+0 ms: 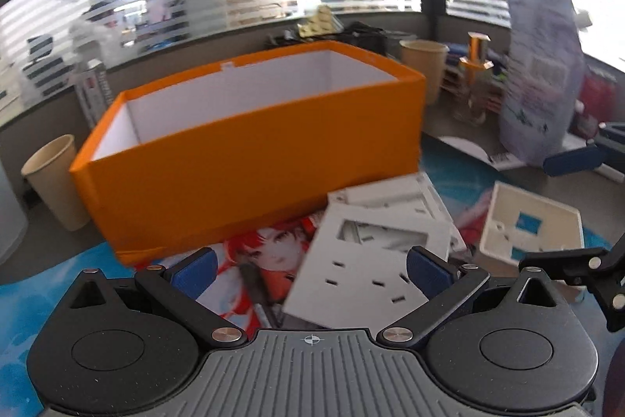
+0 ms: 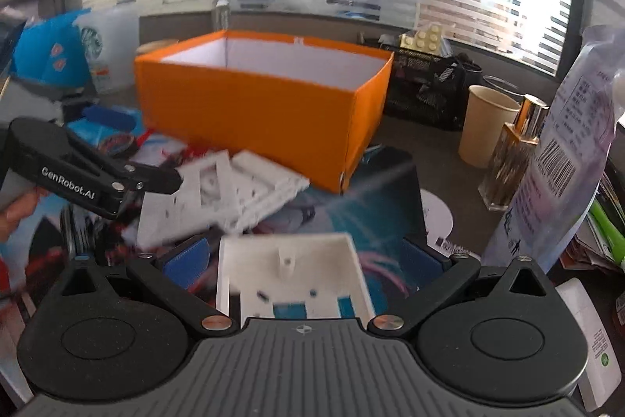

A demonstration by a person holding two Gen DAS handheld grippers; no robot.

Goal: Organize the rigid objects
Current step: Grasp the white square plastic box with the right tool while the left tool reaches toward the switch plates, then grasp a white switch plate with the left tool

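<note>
Left gripper (image 1: 310,270) spread wide and released, blue pads flanking a white socket plate (image 1: 363,260); the plate's near corner is cut off behind the gripper body. Right gripper (image 2: 302,258) likewise parted, empty, a white wall box (image 2: 293,272) blurred between its fingers, near edge hidden, contact hard to judge. Past that, a smeared heap of white frames (image 2: 234,188) on the printed mat (image 2: 383,221). Behind, the orange box (image 1: 254,151) stands open on the table (image 2: 433,151), its floor out of sight. Paper cup (image 2: 486,118) beyond.
</note>
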